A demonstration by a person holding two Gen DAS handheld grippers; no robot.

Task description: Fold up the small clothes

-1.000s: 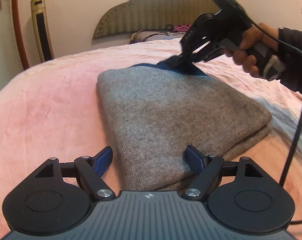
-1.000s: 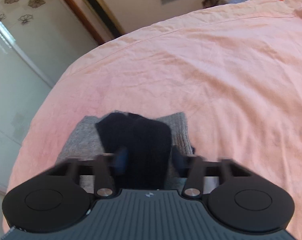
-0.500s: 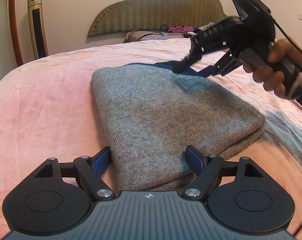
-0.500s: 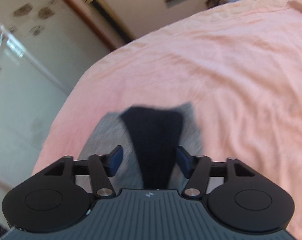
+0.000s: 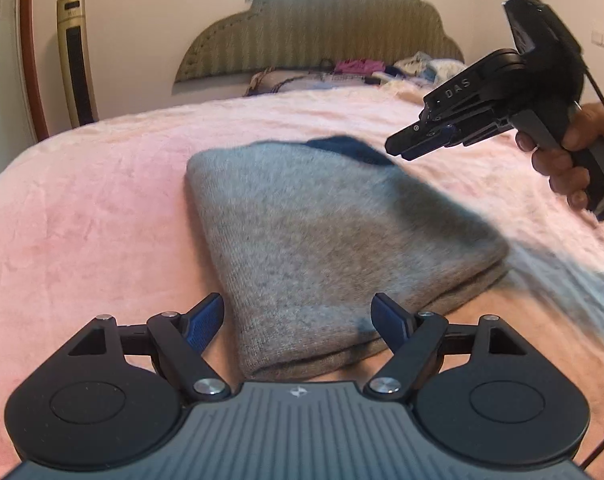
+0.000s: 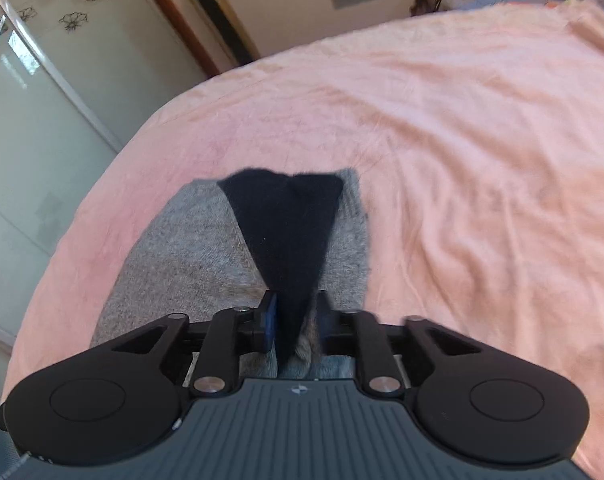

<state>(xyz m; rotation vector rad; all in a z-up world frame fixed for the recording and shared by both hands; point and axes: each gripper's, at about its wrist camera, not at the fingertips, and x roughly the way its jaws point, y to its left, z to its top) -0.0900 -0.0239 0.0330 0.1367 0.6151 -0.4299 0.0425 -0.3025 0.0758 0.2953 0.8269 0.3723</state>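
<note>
The grey knit garment [image 5: 326, 240] lies folded on the pink blanket [image 5: 81, 216], near the middle of the bed. The right gripper [image 6: 291, 320] is pinched on the dark navy piece [image 6: 285, 232] at the garment's far right end, probably to lift it over for another fold; blur hides exactly what is caught. The left gripper [image 5: 297, 316] has its 2 fingers spread around the near end, touching nothing. Far off stand a headboard [image 5: 322, 28] and tower fan [image 5: 75, 56], neither obstructing.
</note>
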